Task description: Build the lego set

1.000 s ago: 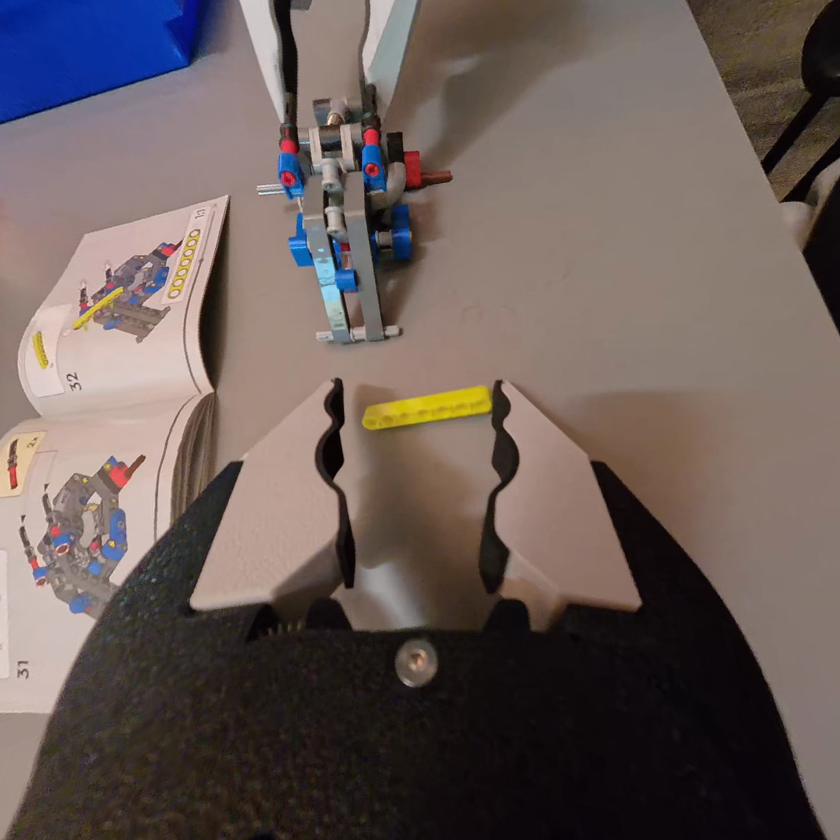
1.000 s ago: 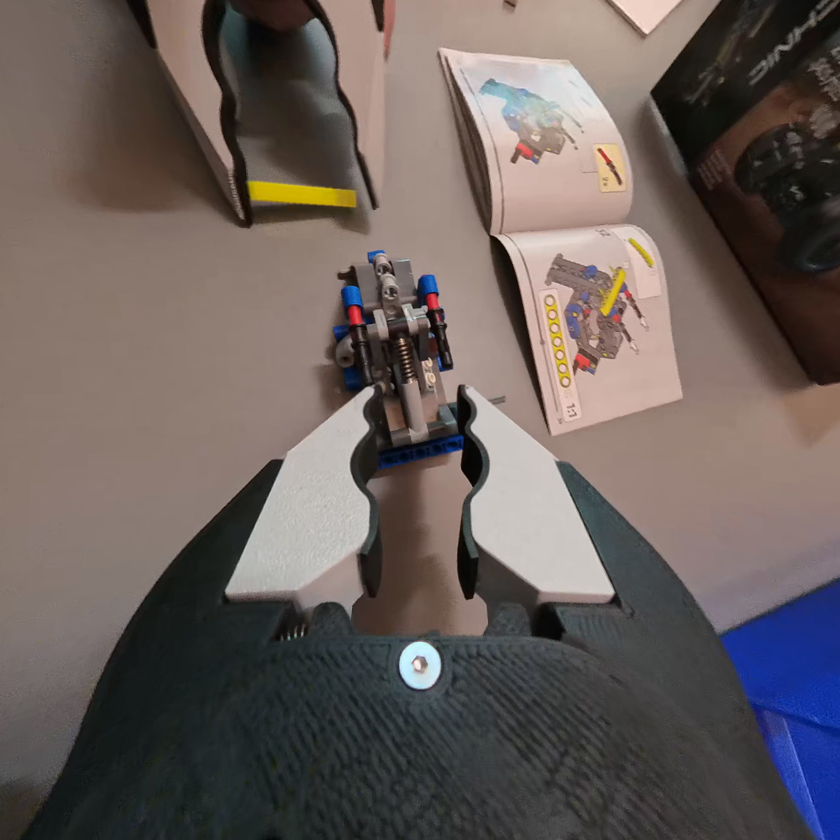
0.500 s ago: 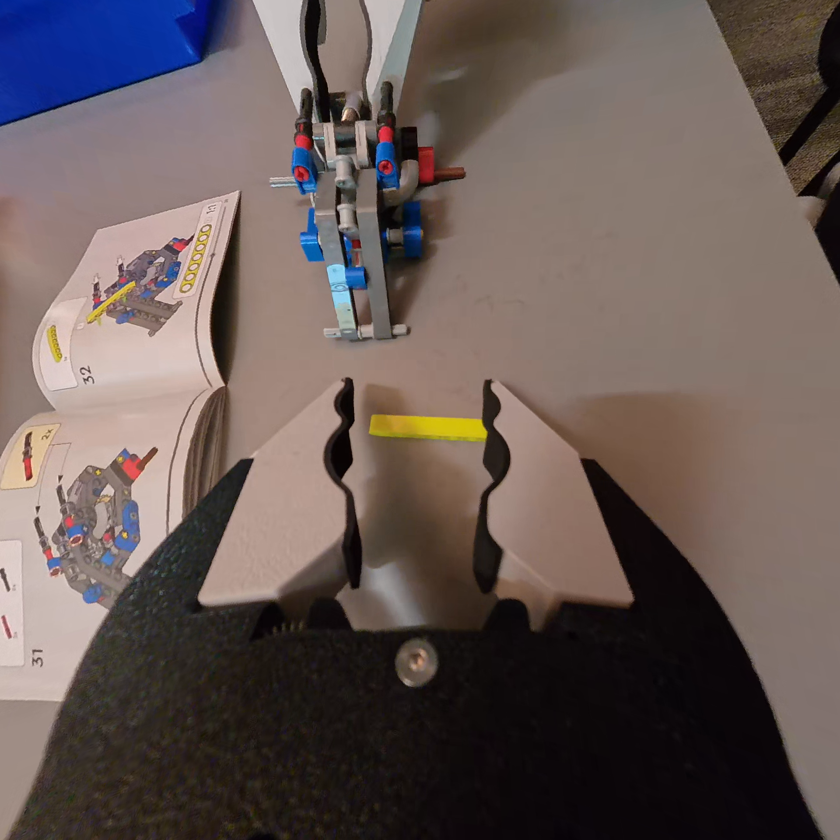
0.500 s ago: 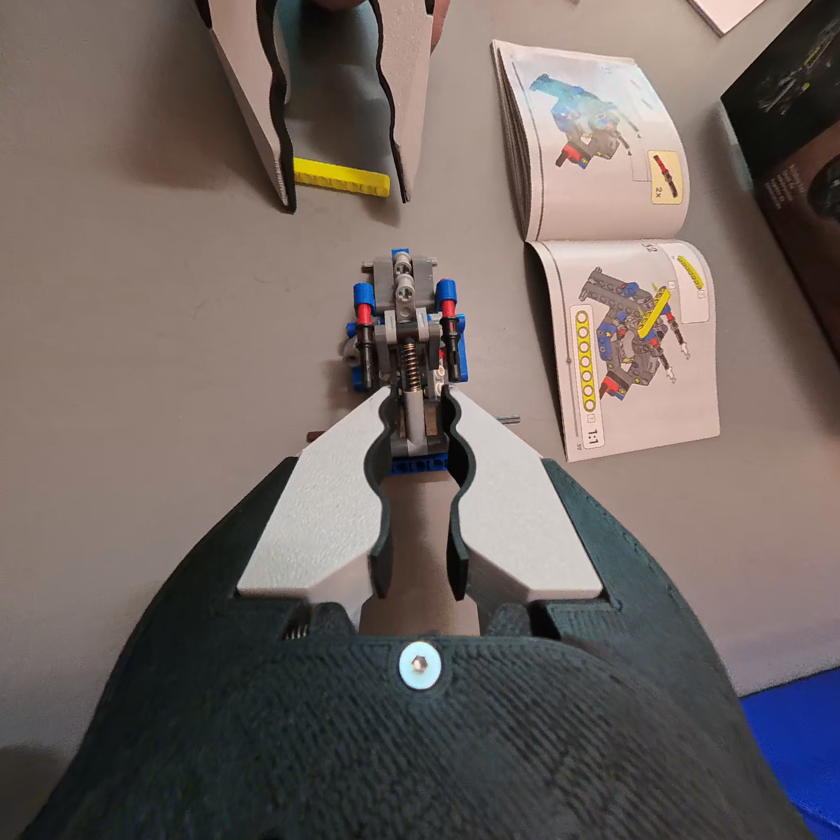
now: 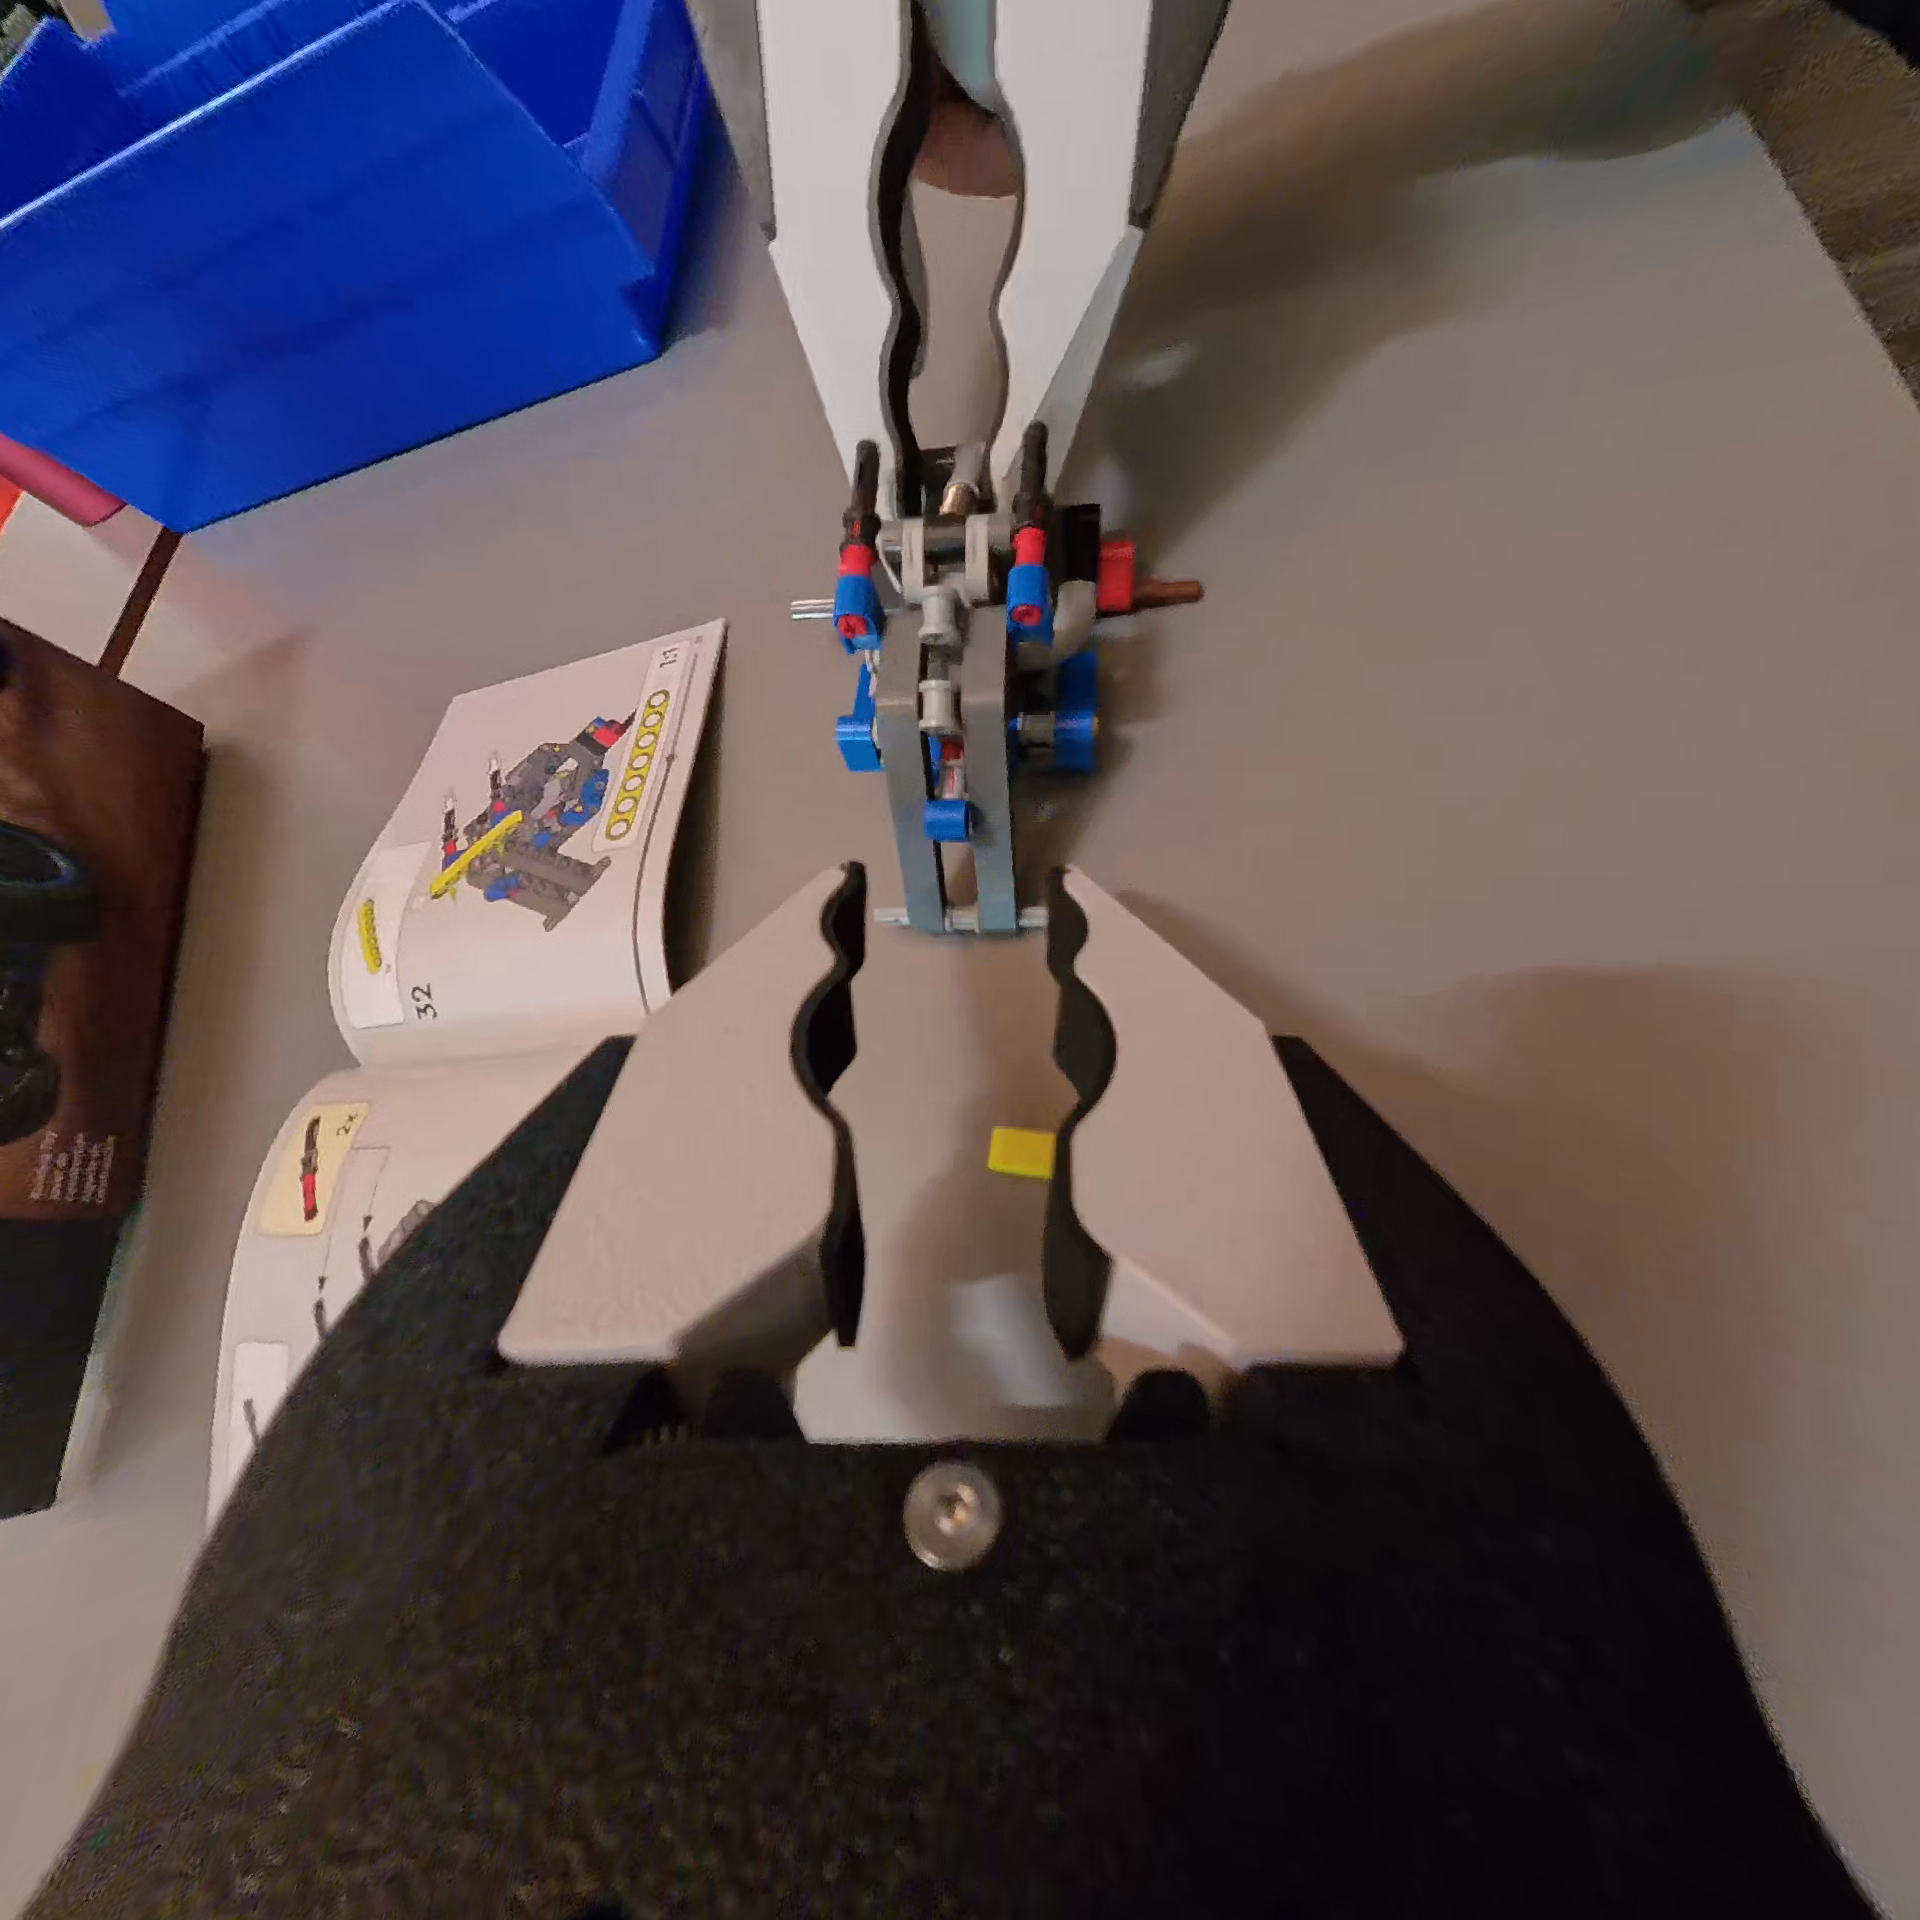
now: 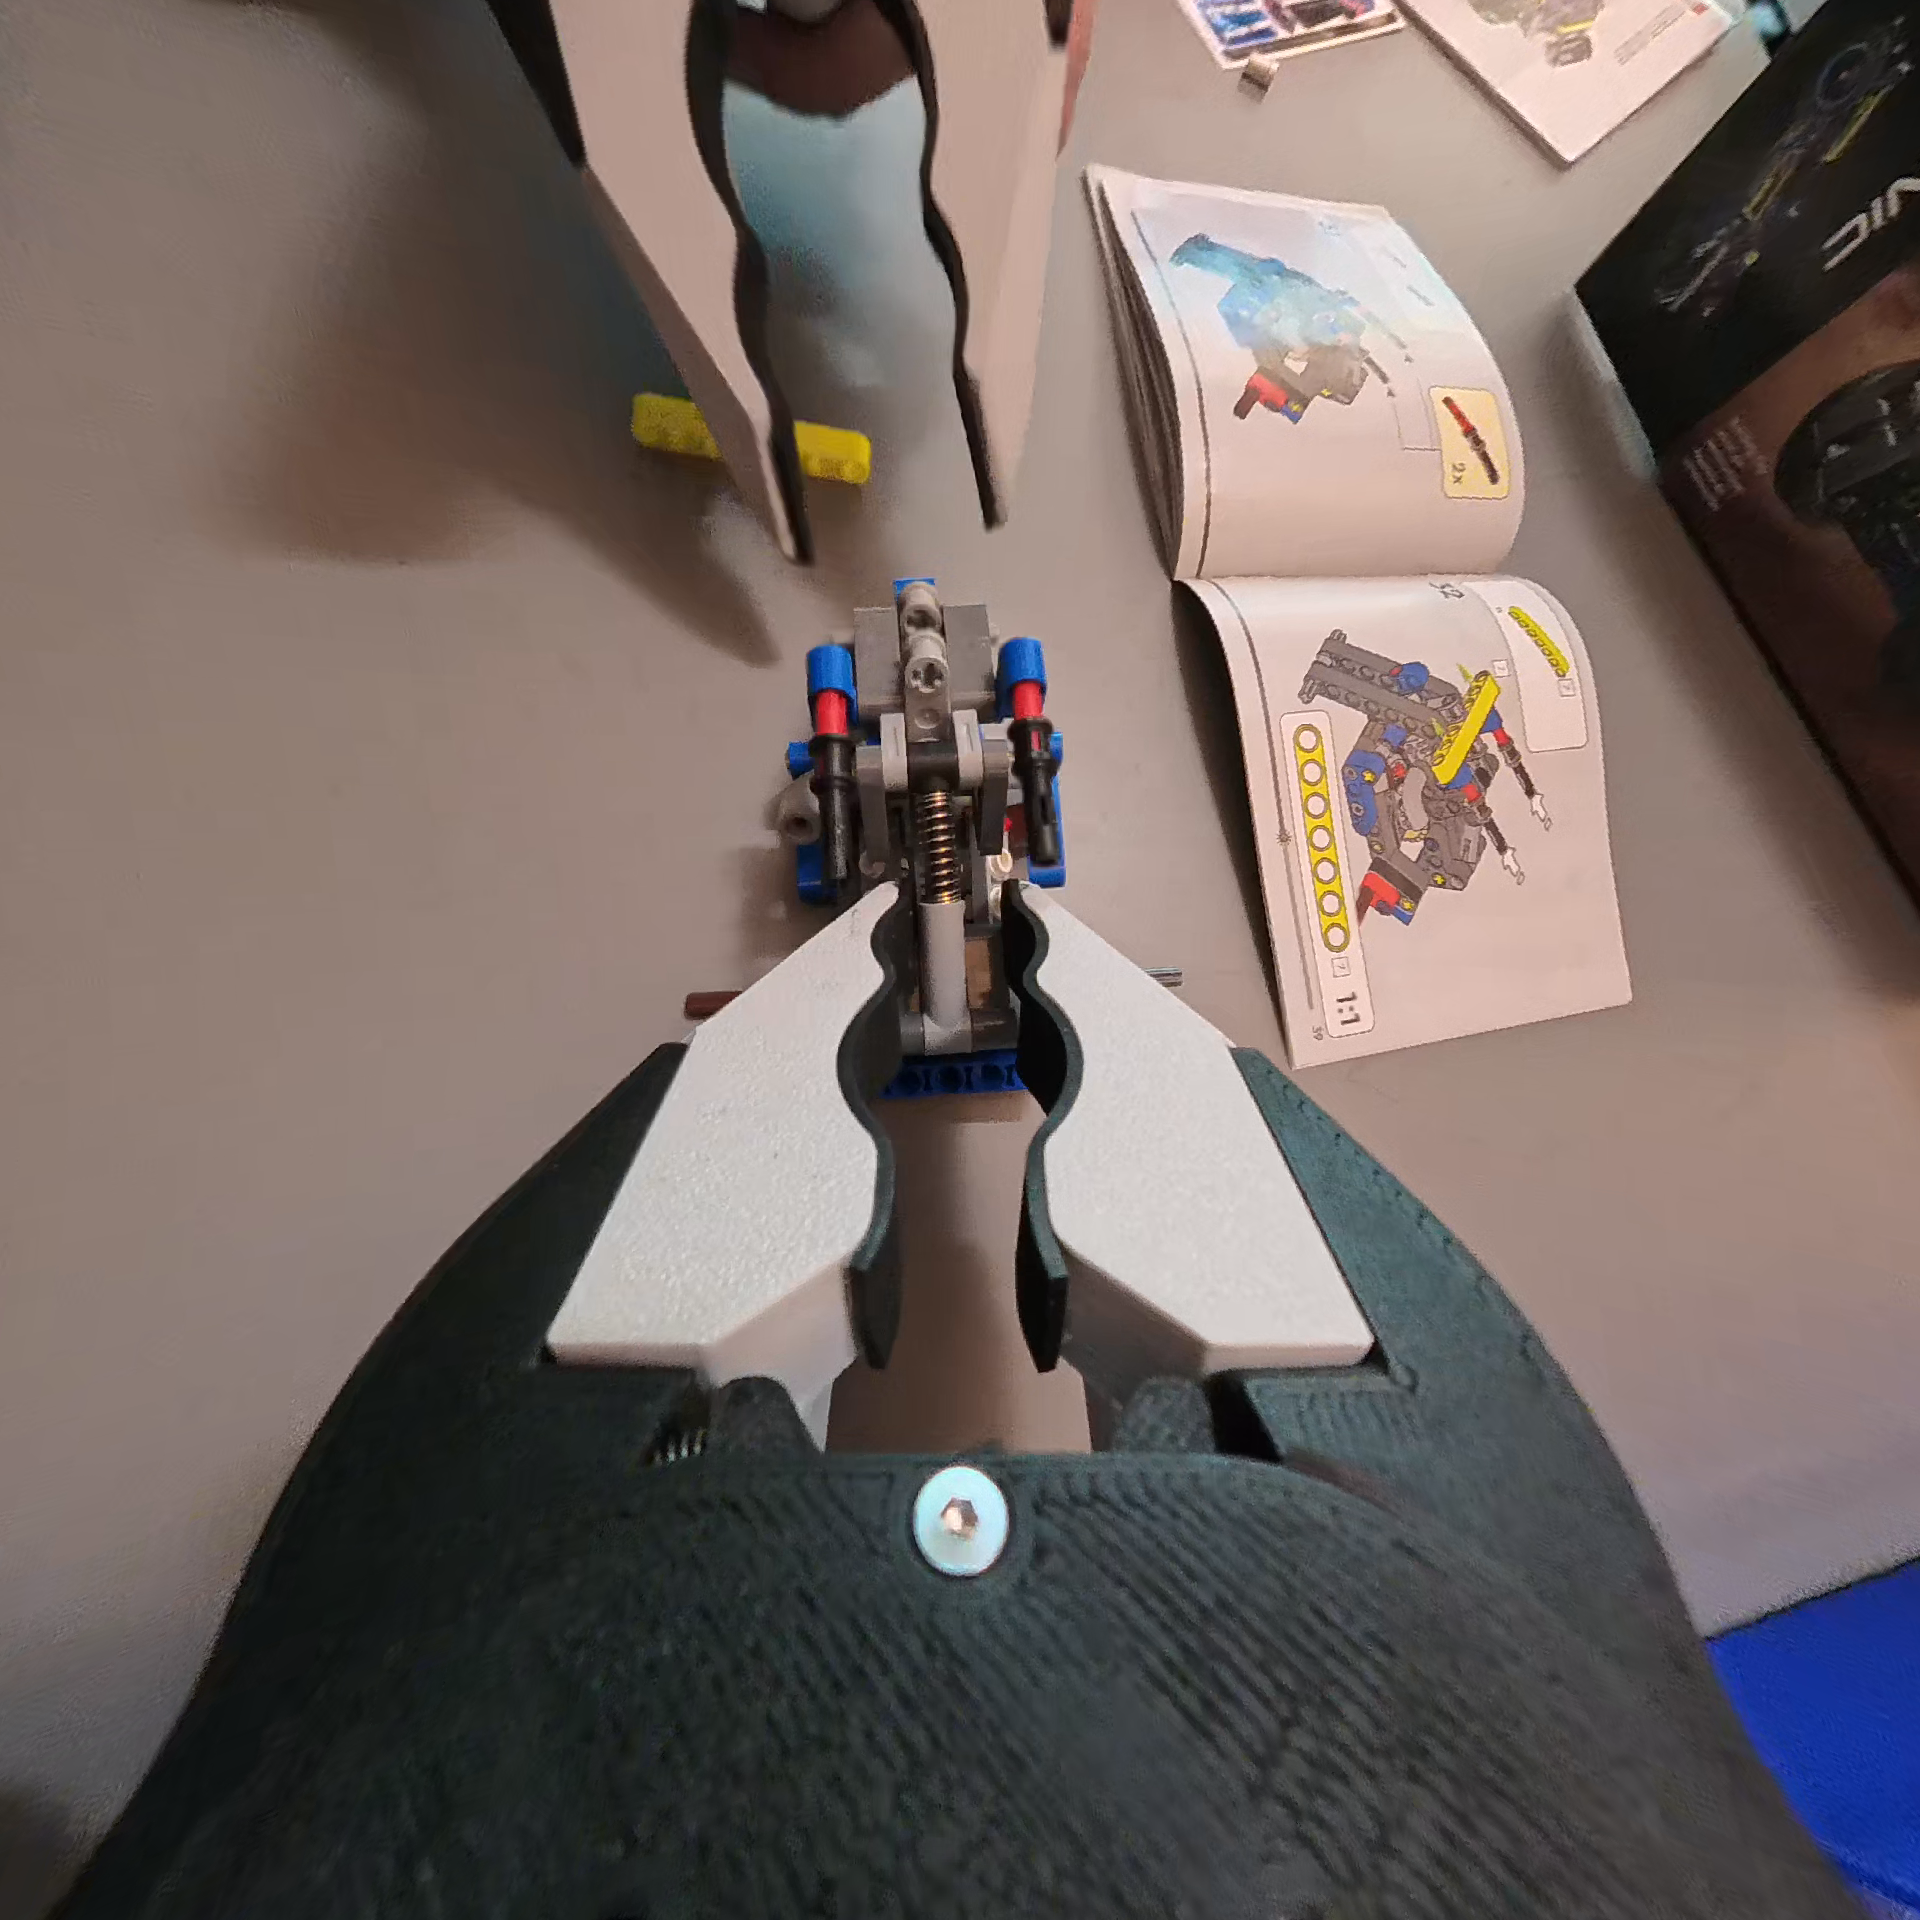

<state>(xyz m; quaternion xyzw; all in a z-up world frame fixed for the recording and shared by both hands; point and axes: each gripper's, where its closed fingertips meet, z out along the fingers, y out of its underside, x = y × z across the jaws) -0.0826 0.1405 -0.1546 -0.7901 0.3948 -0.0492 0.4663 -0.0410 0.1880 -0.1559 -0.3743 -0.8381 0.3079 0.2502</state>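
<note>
A small model of grey, blue and red building parts [image 5: 951, 717] stands on the grey table [image 5: 1455, 727]. It also shows in the right wrist view [image 6: 930, 748]. My right gripper [image 6: 956, 904] is shut on the model's near grey end, with both pads against its sides. It also shows at the model's far end in the left wrist view [image 5: 951, 468]. My left gripper [image 5: 954, 883] is open and holds nothing, its tips just short of the model. A yellow beam [image 5: 1020, 1153] lies flat on the table, partly hidden under one finger. The right wrist view shows the beam [image 6: 831, 457] crossing behind a finger of the left gripper [image 6: 894, 535].
An open instruction booklet [image 5: 520, 831] lies beside the model, also in the right wrist view [image 6: 1403, 810]. A blue bin [image 5: 312, 260] stands beyond it. A dark box [image 6: 1787, 312] sits past the booklet. Loose sheets [image 6: 1558, 62] lie further off. The table's edge [image 5: 1849, 260] is nearby. Across from one pair of fingers to the other is roughly 7 centimeters.
My left gripper moved forward over the yellow beam toward the model and its jaws narrowed; the beam stayed on the table. My right gripper closed onto the model's end.
</note>
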